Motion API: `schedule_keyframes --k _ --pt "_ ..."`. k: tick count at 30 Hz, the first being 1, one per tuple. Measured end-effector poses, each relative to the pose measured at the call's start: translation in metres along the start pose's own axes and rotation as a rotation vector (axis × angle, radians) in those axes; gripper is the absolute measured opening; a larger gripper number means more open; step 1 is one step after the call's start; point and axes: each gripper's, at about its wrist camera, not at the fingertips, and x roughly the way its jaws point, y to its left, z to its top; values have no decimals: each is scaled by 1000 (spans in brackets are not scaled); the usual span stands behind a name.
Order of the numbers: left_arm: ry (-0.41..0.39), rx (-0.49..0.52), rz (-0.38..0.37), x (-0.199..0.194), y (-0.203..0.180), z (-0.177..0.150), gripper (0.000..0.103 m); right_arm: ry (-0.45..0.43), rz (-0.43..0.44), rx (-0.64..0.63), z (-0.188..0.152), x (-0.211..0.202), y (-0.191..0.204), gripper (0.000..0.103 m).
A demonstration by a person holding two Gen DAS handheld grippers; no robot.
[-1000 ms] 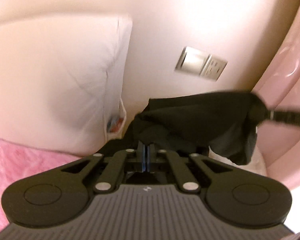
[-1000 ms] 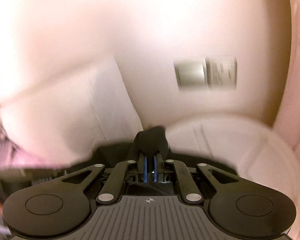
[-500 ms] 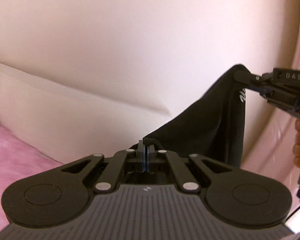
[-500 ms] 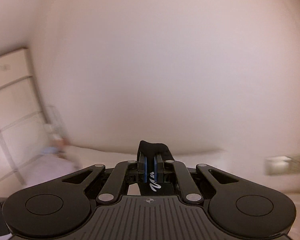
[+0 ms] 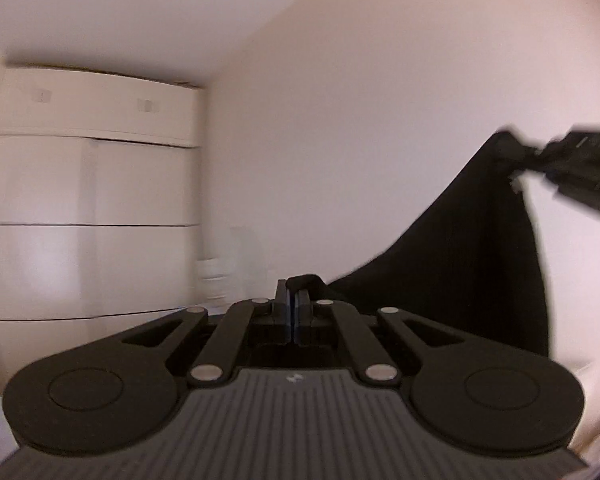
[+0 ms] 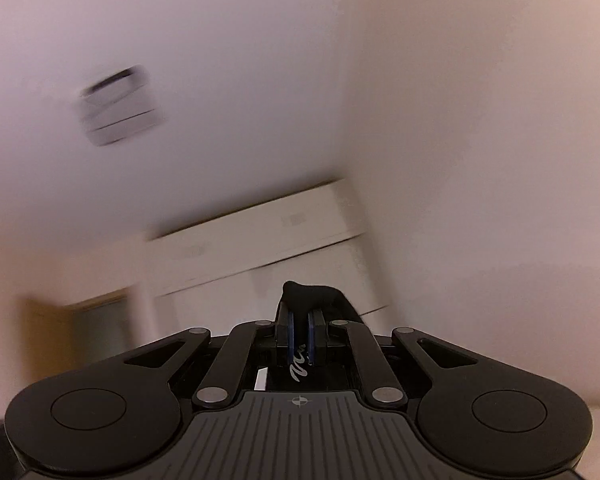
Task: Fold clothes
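Garment (image 5: pixel 460 256) black, held aloft between both grippers, off any surface. Left gripper (image 5: pixel 293 300) clenched on one bunched edge of the cloth, a small fold poking above the pads. Right gripper (image 5: pixel 516 156) enters the left view at 2 o'clock, pinching a second corner higher up; its own camera confirms it (image 6: pixel 300 320) clamped on the fabric (image 6: pixel 312 296), with a white printed script mark on the cloth visible between the fingers.

Reason for the hold, as judged: two separated pinch points at different heights let the cloth hang and spread under its own weight, so the edge between them can be drawn straight before laying it down for a fold. The edge sags between the two grips, so it is not yet taut. The lower part of the garment passes out of view behind the left gripper body; how it hangs there cannot be told.

Surroundings: white wardrobe (image 5: pixel 92 200) at 9 o'clock in the left view, also seen tilted at 12 o'clock in the right view (image 6: pixel 268 248). Plain wall (image 5: pixel 360 120) behind the cloth. Blurred ceiling fixture (image 6: pixel 118 106) at 10 o'clock, right view. Brown doorway (image 6: pixel 52 340) at 8 o'clock.

Obstructions: nothing seen close to the hanging cloth. No laying surface is clearly in view. Both views motion-blurred.
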Motion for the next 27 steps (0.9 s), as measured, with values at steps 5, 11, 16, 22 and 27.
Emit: schedule_keyframes --k 5,11,16,22,27 --pt "322 -139 305 -68 87 -73 4 490 357 39 -96 71 71 8" --pt "688 -342 590 -191 123 -179 4 1355 480 53 -306 67 124 15" --pt "845 -480 678 -253 99 -229 4 1436 375 119 -315 59 119 15" --pt "877 -504 650 -252 50 -233 9 1235 243 -167 -266 28 106 15" --pt "940 -429 658 -238 1 -234 15 1226 230 -364 -269 -67 111 15"
